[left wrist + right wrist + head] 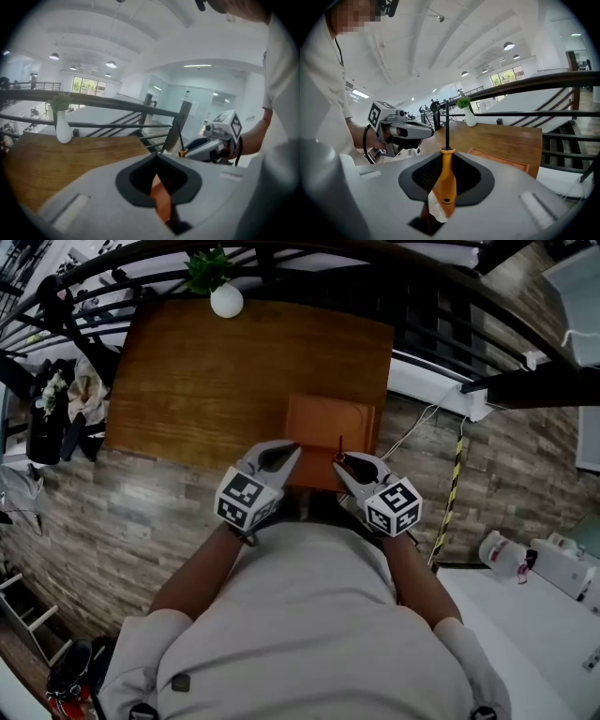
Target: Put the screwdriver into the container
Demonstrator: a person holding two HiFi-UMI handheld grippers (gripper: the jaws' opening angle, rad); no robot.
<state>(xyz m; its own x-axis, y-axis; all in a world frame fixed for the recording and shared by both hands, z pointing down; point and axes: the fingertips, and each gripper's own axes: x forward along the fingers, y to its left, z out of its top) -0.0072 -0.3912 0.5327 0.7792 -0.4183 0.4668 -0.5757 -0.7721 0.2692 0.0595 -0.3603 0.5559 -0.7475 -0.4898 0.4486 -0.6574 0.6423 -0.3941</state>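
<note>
An orange-handled screwdriver [446, 180] stands between the jaws of my right gripper [446, 157], which is shut on the handle. Its thin black shaft [446, 126] points out past the jaw tips. In the head view the right gripper [345, 463] hovers at the near edge of a shallow orange-brown container [328, 423] on the wooden table [206, 381]. My left gripper [281, 457] is beside it, over the container's near left corner. Its jaws meet at the tips with nothing between them. The left gripper view shows the screwdriver [181, 140] to the right.
A white vase with a green plant [226, 298] stands at the table's far edge. Black railing bars [441, 324] run behind and to the right of the table. A cable and a yellow-black striped post [454, 484] lie on the floor at the right.
</note>
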